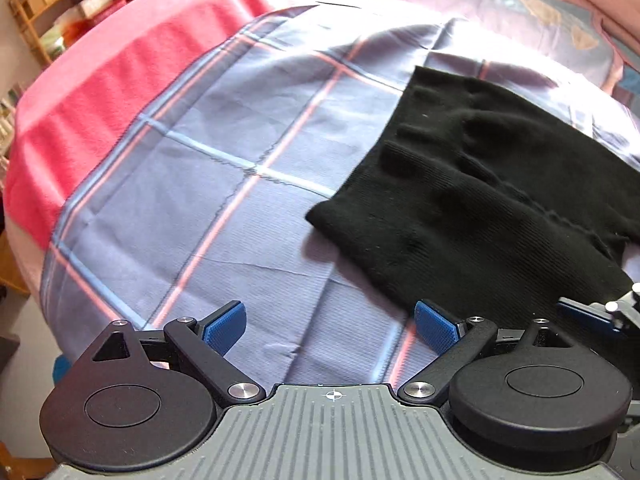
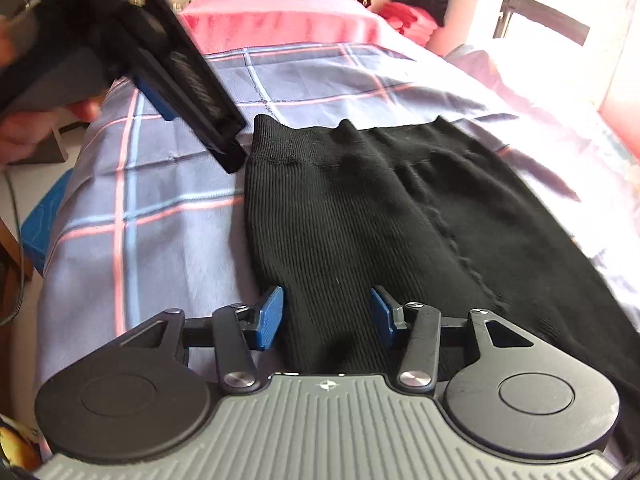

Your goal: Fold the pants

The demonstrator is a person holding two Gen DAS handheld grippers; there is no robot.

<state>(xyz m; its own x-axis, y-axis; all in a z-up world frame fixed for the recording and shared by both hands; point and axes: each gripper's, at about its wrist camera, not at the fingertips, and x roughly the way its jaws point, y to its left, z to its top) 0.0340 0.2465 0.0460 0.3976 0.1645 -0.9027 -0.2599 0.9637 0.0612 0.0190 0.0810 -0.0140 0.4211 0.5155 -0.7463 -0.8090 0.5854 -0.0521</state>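
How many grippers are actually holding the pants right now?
0. The left gripper is open over the plaid sheet, beside the black pants. The right gripper is open over the pants, fabric between its jaws but not clamped.

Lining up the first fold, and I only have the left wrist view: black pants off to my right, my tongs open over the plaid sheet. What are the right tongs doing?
Observer: The right tongs are open, with one finger on either side of the near end of the pants, not closed on it.
Operator: What's at the far end?
Observer: A ribbed band with a stitched seam runs across it.
Operator: And my tongs from there?
Observer: The left tongs appear raised over the sheet, just left of that band's corner.
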